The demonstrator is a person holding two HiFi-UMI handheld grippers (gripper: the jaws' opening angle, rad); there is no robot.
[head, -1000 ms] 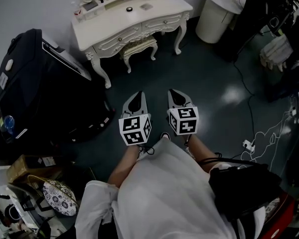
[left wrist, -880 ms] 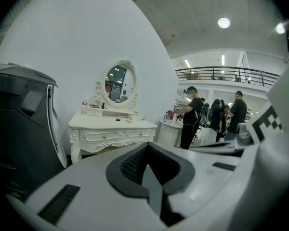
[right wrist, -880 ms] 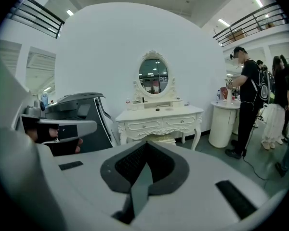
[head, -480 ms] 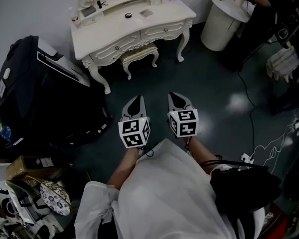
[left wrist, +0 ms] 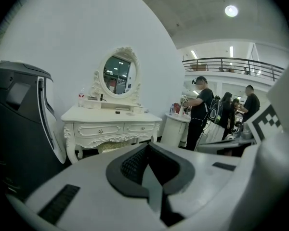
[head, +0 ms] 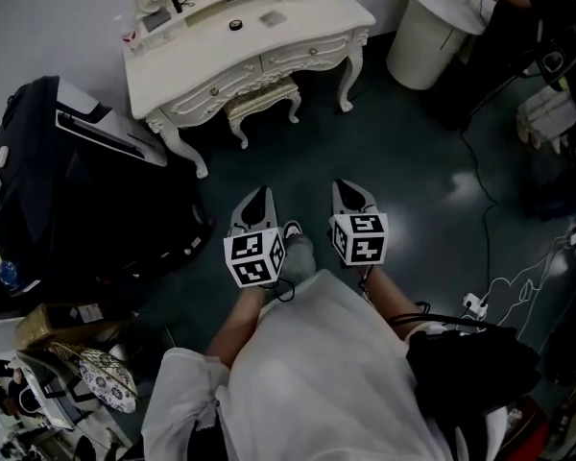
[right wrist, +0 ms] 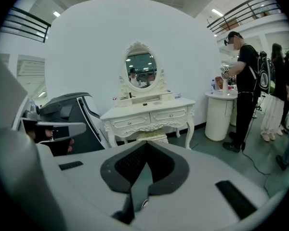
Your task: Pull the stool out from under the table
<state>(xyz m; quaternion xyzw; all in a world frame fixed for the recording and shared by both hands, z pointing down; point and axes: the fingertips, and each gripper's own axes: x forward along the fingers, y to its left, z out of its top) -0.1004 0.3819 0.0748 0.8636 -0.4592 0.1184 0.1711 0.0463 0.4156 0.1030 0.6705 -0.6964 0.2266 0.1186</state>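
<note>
**Head view.**
- Left gripper (head: 258, 193), white with a marker cube: jaws closed together, nothing held. It hangs over the dark green floor, well apart from the furniture.
- Right gripper (head: 349, 187), same make: jaws likewise closed and empty, beside the left one.
- Ornate white dressing table with curved legs (head: 232, 58): against the wall, small items on top.
- Small cream upholstered stool with carved white legs (head: 262, 98): tucked under the table, between its front legs. Not yet pulled out.
- Bulky black machine (head: 77, 195): left of the table.
- White cable on the floor (head: 477, 185): to the right.

**Left gripper view.**
- Pads meet and nothing is between them. Only a sliver of the stool (left wrist: 112, 147) shows under the table (left wrist: 111, 125).

**Right gripper view.**
- Jaws pressed shut on nothing. The stool (right wrist: 152, 137) sits under the table's (right wrist: 149, 115) centre.

**Risks, as judged.**
- Closed jaws cannot take the stool and must open first.
- A skewed pull could catch a stool leg on a table leg and jolt the tabletop items.
- The cable could trip the person.
</note>
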